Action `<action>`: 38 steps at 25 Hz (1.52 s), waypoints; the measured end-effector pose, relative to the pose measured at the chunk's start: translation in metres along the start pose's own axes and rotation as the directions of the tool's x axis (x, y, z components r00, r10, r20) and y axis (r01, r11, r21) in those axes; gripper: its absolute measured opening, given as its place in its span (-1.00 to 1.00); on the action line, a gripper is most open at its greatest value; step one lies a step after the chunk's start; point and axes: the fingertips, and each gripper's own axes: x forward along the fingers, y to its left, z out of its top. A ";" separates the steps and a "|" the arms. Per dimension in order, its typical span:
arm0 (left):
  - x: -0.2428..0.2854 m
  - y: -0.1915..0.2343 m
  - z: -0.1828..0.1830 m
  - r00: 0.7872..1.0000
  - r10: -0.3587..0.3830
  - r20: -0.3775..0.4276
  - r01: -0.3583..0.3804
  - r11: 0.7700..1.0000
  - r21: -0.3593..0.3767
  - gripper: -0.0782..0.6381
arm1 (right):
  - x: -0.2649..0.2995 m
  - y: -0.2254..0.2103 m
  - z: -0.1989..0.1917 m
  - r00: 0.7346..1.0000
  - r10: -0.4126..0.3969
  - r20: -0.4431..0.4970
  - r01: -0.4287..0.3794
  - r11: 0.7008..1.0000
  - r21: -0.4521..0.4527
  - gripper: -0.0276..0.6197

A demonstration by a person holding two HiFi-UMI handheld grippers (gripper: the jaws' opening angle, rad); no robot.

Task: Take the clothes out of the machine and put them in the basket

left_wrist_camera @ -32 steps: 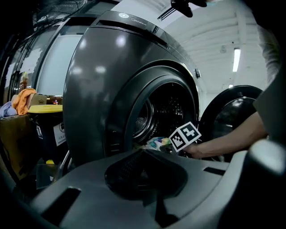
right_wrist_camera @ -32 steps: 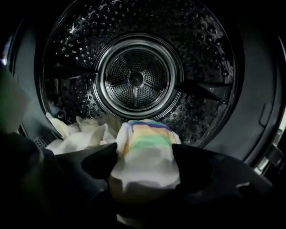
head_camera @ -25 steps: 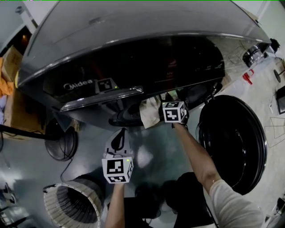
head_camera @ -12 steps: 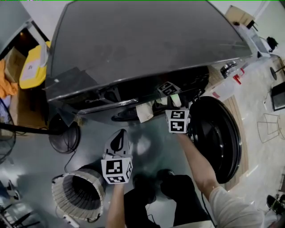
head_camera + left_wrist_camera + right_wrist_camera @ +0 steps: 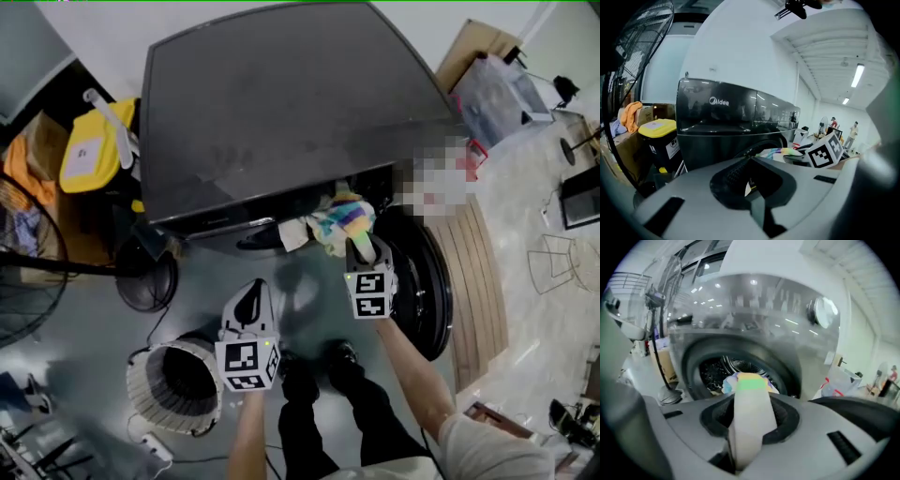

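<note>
- While drawing the colourful garment [image 5: 343, 223] out of the machine [image 5: 281, 112], hold the pinch firm.
- Note the right gripper [image 5: 359, 247]: clamped on a pale strip of that cloth, jaws just drawn closer onto it, strip running up between them in the right gripper view.
- Place the garment as bunched at the drum [image 5: 717, 369] mouth, just under the machine's front edge and beside the open door [image 5: 431, 272], possibly with a tail trailing inside.
- Note the left gripper [image 5: 250, 286]: pressed together, hanging near the basket [image 5: 141, 403], and carrying nothing readable apart from a pale sliver at the jaw seam, too small to identify.
- Pull straight out and upward, away from the opening, until the last of the fabric clears the door rim. Avoid dragging sideways across the seal, a likely snag.
- Watch the second pale cloth [image 5: 295, 234] hanging at the mouth just left of the garment. Expect it to come along and drop to the floor if tangled, so lift slowly enough to separate the two.
- Then swing across to the basket, standing on the floor well apart from the opening on the person's left.
- Lower the bundle inside the rim before spreading the jaws, not above it.
- Bring the left gripper under any dangling length to gather it in.
</note>
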 end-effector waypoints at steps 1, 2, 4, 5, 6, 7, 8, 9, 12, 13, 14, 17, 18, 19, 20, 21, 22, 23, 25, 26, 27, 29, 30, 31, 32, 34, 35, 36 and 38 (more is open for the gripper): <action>-0.008 -0.005 0.010 1.000 0.003 -0.001 -0.003 1.000 -0.005 -0.73 | -0.014 0.000 0.007 1.000 0.010 0.000 -0.010 1.000 -0.004 -0.52; -0.015 -0.011 0.021 1.000 0.005 -0.001 -0.005 1.000 -0.009 -0.73 | -0.028 0.000 0.015 1.000 0.020 0.000 -0.020 1.000 -0.006 -0.52; -0.032 -0.018 0.042 1.000 0.014 -0.003 -0.014 1.000 -0.016 -0.73 | -0.058 -0.001 0.033 0.999 0.038 -0.001 -0.038 0.999 -0.007 -0.52; -0.039 -0.022 0.052 1.000 0.019 -0.003 -0.019 1.000 -0.019 -0.73 | -0.072 -0.002 0.044 0.999 0.046 0.000 -0.046 0.999 -0.008 -0.52; -0.045 -0.026 0.064 1.000 0.022 0.000 -0.022 1.000 -0.021 -0.73 | -0.086 -0.005 0.055 0.999 0.054 0.002 -0.054 0.998 -0.011 -0.52; -0.052 -0.031 0.074 1.000 0.025 0.003 -0.025 0.999 -0.022 -0.73 | -0.101 -0.008 0.065 0.998 0.062 0.004 -0.062 0.998 -0.014 -0.52; -0.058 -0.036 0.083 1.000 0.029 0.006 -0.029 0.999 -0.022 -0.73 | -0.114 -0.011 0.075 0.997 0.072 0.005 -0.071 0.997 -0.019 -0.52; -0.063 -0.039 0.090 0.999 0.035 0.007 -0.035 0.999 -0.023 -0.73 | -0.127 -0.014 0.084 0.997 0.082 0.007 -0.082 0.996 -0.027 -0.52; -0.082 -0.046 0.109 0.998 0.061 0.010 -0.060 0.998 -0.036 -0.73 | -0.163 -0.019 0.108 0.994 0.112 0.016 -0.111 0.993 -0.051 -0.52; -0.090 -0.048 0.116 0.997 0.071 0.013 -0.070 0.997 -0.034 -0.73 | -0.175 -0.020 0.116 0.992 0.123 0.022 -0.122 0.991 -0.055 -0.52; -0.098 -0.049 0.124 0.996 0.082 0.021 -0.082 0.996 -0.031 -0.73 | -0.186 -0.020 0.125 0.990 0.134 0.033 -0.132 0.989 -0.060 -0.52; -0.124 -0.052 0.149 0.990 0.133 0.051 -0.131 0.991 -0.040 -0.73 | -0.220 -0.025 0.147 0.984 0.164 0.062 -0.159 0.984 -0.078 -0.52; -0.133 -0.053 0.156 0.987 0.151 0.062 -0.149 0.988 -0.042 -0.73 | -0.230 -0.028 0.153 0.982 0.174 0.069 -0.168 0.982 -0.083 -0.52; -0.141 -0.052 0.162 0.983 0.169 0.072 -0.166 0.985 -0.040 -0.73 | -0.240 -0.030 0.159 0.980 0.183 0.078 -0.176 0.980 -0.089 -0.52; -0.149 -0.051 0.169 0.979 0.185 0.082 -0.182 0.983 -0.036 -0.73 | -0.248 -0.032 0.167 0.977 0.192 0.089 -0.183 0.978 -0.095 -0.52; -0.158 -0.050 0.176 0.975 0.200 0.092 -0.198 0.980 -0.033 -0.73 | -0.256 -0.034 0.174 0.975 0.201 0.100 -0.190 0.976 -0.103 -0.52; -0.168 -0.050 0.181 0.971 0.215 0.102 -0.213 0.977 -0.032 -0.73 | -0.265 -0.036 0.180 0.972 0.209 0.110 -0.197 0.974 -0.110 -0.52; -0.178 -0.050 0.186 0.967 0.230 0.113 -0.228 0.973 -0.035 -0.73 | -0.274 -0.038 0.186 0.969 0.218 0.120 -0.204 0.972 -0.119 -0.52; -0.199 -0.051 0.193 0.955 0.264 0.135 -0.260 0.964 -0.048 -0.73 | -0.289 -0.041 0.197 0.961 0.235 0.143 -0.215 0.966 -0.141 -0.52; -0.210 -0.051 0.194 0.949 0.283 0.142 -0.277 0.959 -0.055 -0.73 | -0.296 -0.040 0.203 0.957 0.245 0.157 -0.222 0.963 -0.152 -0.52; -0.220 -0.051 0.194 0.942 0.301 0.148 -0.295 0.953 -0.061 -0.73 | -0.303 -0.039 0.208 0.952 0.255 0.169 -0.229 0.960 -0.162 -0.52; -0.241 -0.051 0.193 0.928 0.336 0.158 -0.329 0.942 -0.074 -0.73 | -0.315 -0.034 0.216 0.943 0.276 0.189 -0.243 0.953 -0.180 -0.52; -0.252 -0.049 0.193 0.921 0.354 0.164 -0.345 0.935 -0.083 -0.73 | -0.319 -0.029 0.221 0.937 0.288 0.196 -0.251 0.948 -0.194 -0.52; -0.264 -0.047 0.192 0.912 0.374 0.170 -0.363 0.927 -0.095 -0.73 | -0.323 -0.023 0.225 0.931 0.305 0.202 -0.263 0.941 -0.212 -0.52; -0.277 -0.044 0.189 0.901 0.397 0.174 -0.383 0.917 -0.108 -0.73 | -0.326 -0.014 0.229 0.923 0.327 0.205 -0.279 0.932 -0.231 -0.52; -0.308 -0.037 0.180 0.876 0.449 0.176 -0.430 0.893 -0.136 -0.73 | -0.333 0.011 0.231 0.902 0.379 0.206 -0.322 0.909 -0.263 -0.52; -0.324 -0.032 0.175 0.863 0.474 0.176 -0.453 0.879 -0.150 -0.73 | -0.336 0.024 0.232 0.891 0.406 0.204 -0.345 0.897 -0.277 -0.52; -0.339 -0.028 0.169 0.850 0.498 0.175 -0.474 0.865 -0.163 -0.73 | -0.339 0.038 0.233 0.880 0.431 0.200 -0.366 0.884 -0.291 -0.52; -0.370 -0.020 0.156 0.824 0.541 0.167 -0.512 0.838 -0.189 -0.73 | -0.345 0.069 0.234 0.858 0.478 0.190 -0.405 0.855 -0.323 -0.52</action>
